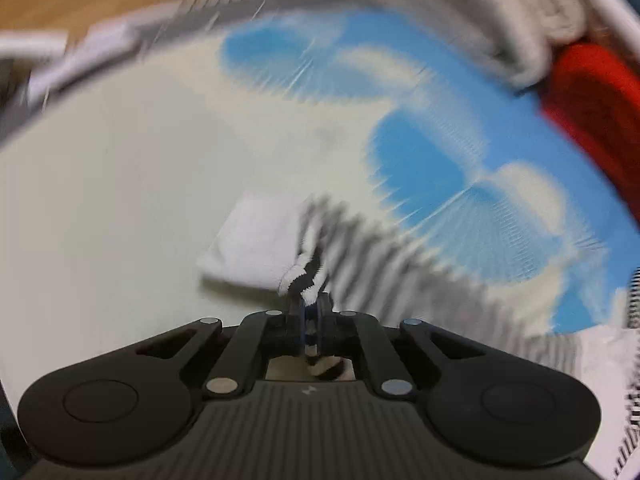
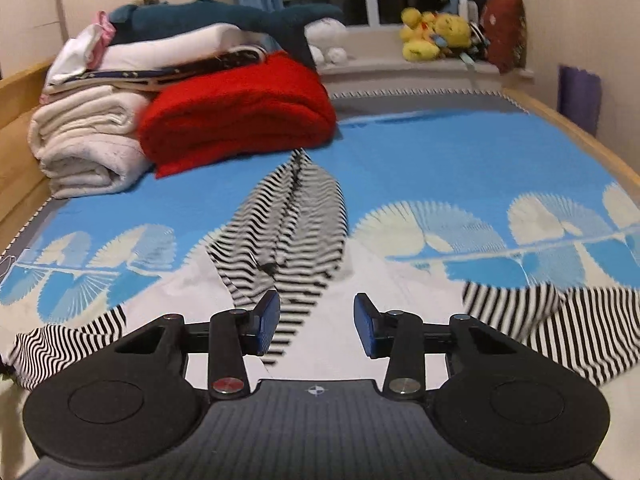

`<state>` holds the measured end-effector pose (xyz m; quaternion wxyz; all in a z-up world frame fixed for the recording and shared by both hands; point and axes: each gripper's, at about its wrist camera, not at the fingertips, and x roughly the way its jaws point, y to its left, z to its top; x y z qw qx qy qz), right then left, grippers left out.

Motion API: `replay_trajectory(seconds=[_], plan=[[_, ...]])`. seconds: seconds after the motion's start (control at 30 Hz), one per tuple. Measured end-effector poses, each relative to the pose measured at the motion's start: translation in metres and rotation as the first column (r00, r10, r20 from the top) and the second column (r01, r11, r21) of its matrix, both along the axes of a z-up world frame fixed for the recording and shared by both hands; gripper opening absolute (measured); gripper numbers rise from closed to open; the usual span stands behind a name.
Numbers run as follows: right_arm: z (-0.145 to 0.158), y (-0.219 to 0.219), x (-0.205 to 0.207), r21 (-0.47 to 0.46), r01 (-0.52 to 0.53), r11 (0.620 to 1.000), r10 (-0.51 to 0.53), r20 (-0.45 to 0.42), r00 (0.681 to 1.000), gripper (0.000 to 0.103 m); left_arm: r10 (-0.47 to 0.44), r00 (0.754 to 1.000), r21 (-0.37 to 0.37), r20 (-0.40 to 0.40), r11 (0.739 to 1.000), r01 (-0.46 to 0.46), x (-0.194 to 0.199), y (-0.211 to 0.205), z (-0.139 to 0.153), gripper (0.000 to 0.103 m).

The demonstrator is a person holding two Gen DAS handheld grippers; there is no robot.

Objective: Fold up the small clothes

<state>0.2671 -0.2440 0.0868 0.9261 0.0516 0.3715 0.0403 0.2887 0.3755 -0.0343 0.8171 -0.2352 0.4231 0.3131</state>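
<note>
A small black-and-white striped garment (image 2: 288, 232) with white panels lies spread on the blue and cream bedspread (image 2: 440, 152). My right gripper (image 2: 316, 320) is open and empty, just above the garment's near middle. My left gripper (image 1: 310, 304) is shut on a bunched edge of the striped garment (image 1: 304, 276), next to its white part (image 1: 256, 244). The left wrist view is blurred by motion.
A folded red blanket (image 2: 240, 108) and a stack of white towels (image 2: 88, 140) with other folded laundry sit at the back left of the bed. Plush toys (image 2: 436, 34) line the windowsill. Wooden bed rails (image 2: 576, 132) run along both sides.
</note>
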Motion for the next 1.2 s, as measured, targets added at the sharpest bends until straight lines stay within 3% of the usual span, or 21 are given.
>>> replay_trajectory(seconds=[0.1, 0.13, 0.17, 0.2, 0.3, 0.33, 0.37, 0.4, 0.47, 0.5, 0.53, 0.57, 0.6, 0.7, 0.77, 0.87, 0.97, 1.1, 1.13, 1.2], plan=[[-0.008, -0.011, 0.001, -0.003, 0.03, 1.0, -0.03, -0.046, 0.998, 0.042, -0.115, 0.986, 0.053, 0.118, 0.993, 0.109, 0.012, -0.056, 0.047, 0.005], [-0.01, -0.014, 0.001, 0.003, 0.04, 0.999, -0.04, -0.056, 0.998, 0.038, -0.159, 0.976, 0.061, 0.15, 0.987, 0.151, 0.015, -0.075, 0.059, 0.005], [-0.014, -0.019, 0.001, 0.012, 0.05, 0.999, -0.049, -0.067, 0.997, 0.025, -0.212, 0.959, 0.065, 0.188, 0.977, 0.203, 0.018, -0.1, 0.072, 0.005], [-0.017, -0.022, 0.002, 0.021, 0.06, 0.998, -0.058, -0.08, 0.995, 0.018, -0.268, 0.937, 0.066, 0.224, 0.964, 0.259, 0.021, -0.126, 0.084, 0.005], [-0.025, -0.034, 0.005, 0.065, 0.114, 0.991, -0.105, -0.131, 0.986, 0.015, -0.431, 0.849, 0.063, 0.306, 0.899, 0.433, 0.024, -0.205, 0.108, 0.005], [-0.029, -0.037, 0.007, 0.085, 0.13, 0.988, -0.117, -0.149, 0.982, 0.015, -0.49, 0.808, 0.053, 0.328, 0.864, 0.501, 0.024, -0.232, 0.113, 0.005], [-0.032, -0.04, 0.009, 0.107, 0.146, 0.984, -0.126, -0.168, 0.978, 0.016, -0.555, 0.754, 0.031, 0.351, 0.812, 0.583, 0.024, -0.26, 0.117, 0.005], [-0.035, -0.042, 0.011, 0.126, 0.163, 0.979, -0.137, -0.189, 0.972, 0.016, -0.618, 0.693, -0.007, 0.371, 0.744, 0.668, 0.024, -0.284, 0.118, 0.006], [-0.042, -0.045, 0.015, 0.155, 0.185, 0.971, -0.147, -0.228, 0.962, 0.022, -0.732, 0.541, -0.093, 0.413, 0.557, 0.825, 0.024, -0.325, 0.12, 0.015], [-0.045, -0.046, 0.017, 0.171, 0.195, 0.966, -0.15, -0.248, 0.957, 0.026, -0.76, 0.488, -0.088, 0.429, 0.502, 0.86, 0.021, -0.336, 0.122, 0.021], [-0.048, -0.047, 0.018, 0.184, 0.205, 0.961, -0.153, -0.263, 0.953, 0.032, -0.775, 0.471, -0.05, 0.421, 0.499, 0.865, 0.019, -0.342, 0.124, 0.03], [-0.051, -0.047, 0.02, 0.197, 0.215, 0.957, -0.156, -0.277, 0.948, 0.034, -0.777, 0.485, -0.023, 0.402, 0.521, 0.853, 0.02, -0.343, 0.122, 0.033], [-0.054, -0.046, 0.021, 0.206, 0.223, 0.953, -0.158, -0.289, 0.944, 0.035, -0.767, 0.514, -0.019, 0.383, 0.55, 0.835, 0.023, -0.34, 0.119, 0.034], [-0.062, -0.042, 0.026, 0.215, 0.234, 0.948, -0.16, -0.312, 0.937, 0.039, -0.7, 0.643, -0.073, 0.311, 0.657, 0.751, 0.036, -0.32, 0.101, 0.034], [-0.07, -0.04, 0.029, 0.209, 0.246, 0.946, -0.17, -0.327, 0.93, 0.041, -0.663, 0.708, -0.093, 0.244, 0.711, 0.697, 0.05, -0.303, 0.09, 0.034], [-0.087, -0.039, 0.035, 0.195, 0.296, 0.935, -0.21, -0.368, 0.906, 0.044, -0.618, 0.773, -0.1, 0.146, 0.768, 0.633, 0.069, -0.276, 0.075, 0.034], [-0.112, -0.045, 0.037, 0.136, 0.405, 0.904, -0.312, -0.436, 0.844, 0.044, -0.584, 0.801, -0.133, 0.131, 0.79, 0.598, 0.072, -0.255, 0.072, 0.034], [-0.15, -0.068, 0.034, 0.123, 0.59, 0.798, -0.433, -0.564, 0.703, 0.044, -0.601, 0.789, -0.127, 0.126, 0.779, 0.614, 0.072, -0.25, 0.072, 0.034], [-0.155, -0.071, 0.032, 0.139, 0.619, 0.773, -0.445, -0.577, 0.685, 0.044, -0.609, 0.784, -0.121, 0.122, 0.775, 0.621, 0.071, -0.252, 0.072, 0.034], [-0.16, -0.072, 0.03, 0.148, 0.627, 0.765, -0.45, -0.574, 0.684, 0.041, -0.622, 0.775, -0.117, 0.11, 0.766, 0.632, 0.072, -0.253, 0.071, 0.034]])
